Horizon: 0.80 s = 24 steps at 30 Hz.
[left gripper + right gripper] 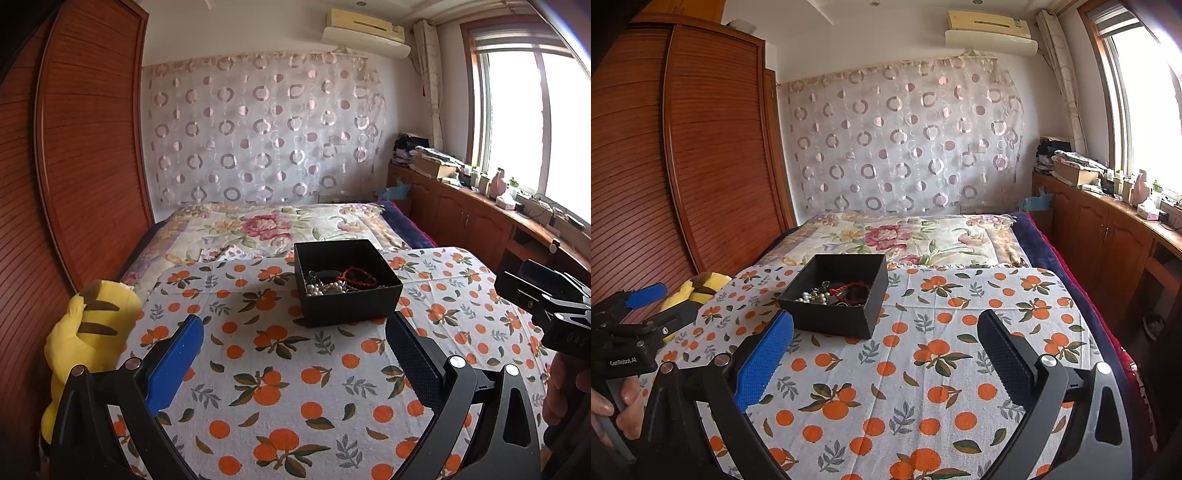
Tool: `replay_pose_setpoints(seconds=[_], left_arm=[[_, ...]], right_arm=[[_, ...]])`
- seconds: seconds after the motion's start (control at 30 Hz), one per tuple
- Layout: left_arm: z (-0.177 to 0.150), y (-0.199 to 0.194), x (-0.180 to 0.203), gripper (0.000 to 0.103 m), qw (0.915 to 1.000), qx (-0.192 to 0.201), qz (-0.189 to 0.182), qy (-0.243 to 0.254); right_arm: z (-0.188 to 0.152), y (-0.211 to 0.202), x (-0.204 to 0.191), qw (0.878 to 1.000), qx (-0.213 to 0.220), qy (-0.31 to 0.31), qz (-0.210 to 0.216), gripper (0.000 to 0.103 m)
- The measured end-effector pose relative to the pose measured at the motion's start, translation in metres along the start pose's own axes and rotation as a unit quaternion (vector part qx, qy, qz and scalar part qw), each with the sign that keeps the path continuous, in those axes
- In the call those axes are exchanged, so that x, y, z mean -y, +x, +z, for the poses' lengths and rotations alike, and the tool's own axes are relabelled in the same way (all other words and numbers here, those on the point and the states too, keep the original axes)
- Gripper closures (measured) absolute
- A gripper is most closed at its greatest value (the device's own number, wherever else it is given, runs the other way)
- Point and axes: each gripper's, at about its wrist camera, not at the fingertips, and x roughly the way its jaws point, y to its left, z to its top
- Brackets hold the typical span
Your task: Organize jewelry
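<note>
1. Your left gripper (293, 354) fills the near edge of its own view, blue-padded fingers (175, 365) spread wide with nothing between them, hovering above the near part of the orange-print white tablecloth (295, 387).
2. Your right gripper (884, 354) is likewise wide open and empty, above the same cloth and right of the left one.
3. Find the square black cardboard box (347, 282) on the far half of the cloth, near its far edge, lid off, well apart from both grippers.
4. Inside it lies a tangle: a string of white pearl beads (327, 287), a red beaded bracelet (360, 277) and a dark greenish piece I cannot identify. They overlap, and I cannot tell whether they are knotted together.
5. Expect all of it to be light, limp and slippery. Strands will likely sag and drag their neighbours, and a hard tug could snap a string.
6. Pinch one strand where it lies on top, probably the red bracelet, closing the pads across the beads rather than along them.
7. Steady the box by its near wall with the other gripper, since thin card will probably slide on cloth.
</note>
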Motion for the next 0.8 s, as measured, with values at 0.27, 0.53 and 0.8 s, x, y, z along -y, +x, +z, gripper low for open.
replay_pose_setpoints(seconds=[0.27,0.53,0.8], left_arm=[[-0.0001,-0.0004,0.0004,0.008,1.0000,0.001,0.001,0.001],[0.0000,-0.0007,-0.0001,0.008,1.0000,0.001,0.000,-0.001],[0.0001,-0.0016,0.0000,0.008,1.0000,0.001,0.000,0.000]], right_arm=[[-0.0009,-0.0012,0.0010,1.000,0.001,0.000,0.000,0.002],[-0.0002,-0.0015,0.0004,1.000,0.002,-0.001,0.000,0.002],[0.0002,-0.0013,0.0000,1.000,0.003,0.000,0.001,0.002]])
